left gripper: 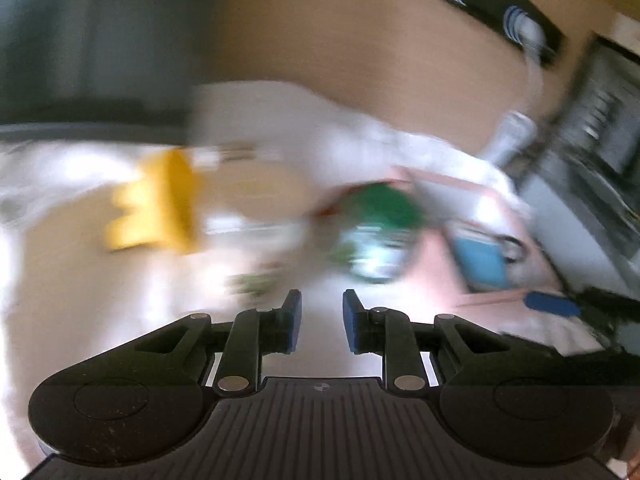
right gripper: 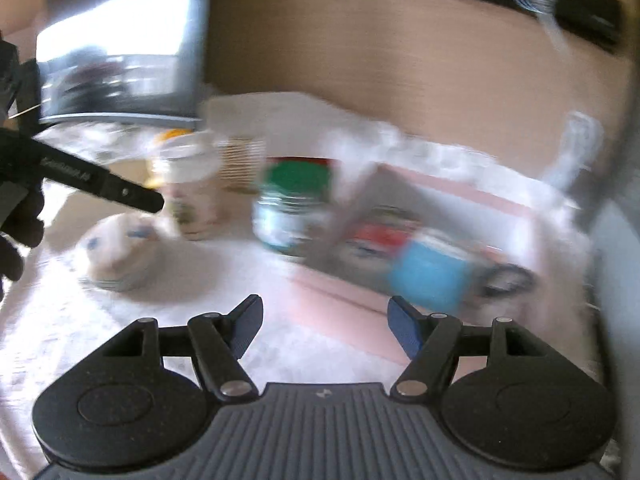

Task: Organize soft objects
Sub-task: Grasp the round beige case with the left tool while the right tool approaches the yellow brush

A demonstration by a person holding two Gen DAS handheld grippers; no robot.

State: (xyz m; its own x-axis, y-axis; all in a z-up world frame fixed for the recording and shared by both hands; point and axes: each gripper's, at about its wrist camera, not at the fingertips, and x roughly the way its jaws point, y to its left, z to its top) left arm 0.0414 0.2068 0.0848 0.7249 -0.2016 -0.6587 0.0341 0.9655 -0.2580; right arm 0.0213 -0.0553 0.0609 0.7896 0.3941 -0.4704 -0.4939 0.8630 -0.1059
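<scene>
**Blur everywhere, both grippers empty**

White cloth-covered table (right gripper: 60, 320), all smeared by motion. L to R in right view: pale soft lump (right gripper: 120, 254) w/ blue marks, prob the task's soft item, sits on the cloth, untouched; clear cup (right gripper: 192, 192); green-lid jar (right gripper: 294, 208); blue box (right gripper: 428, 276). Left gripper (left gripper: 322, 326): jaws apart, narrow gap, nothing held. Right gripper (right gripper: 326, 330): jaws wide, nothing held. Risk: you're moving fast, could clip jar or cup. Labels: unreadable.
</scene>
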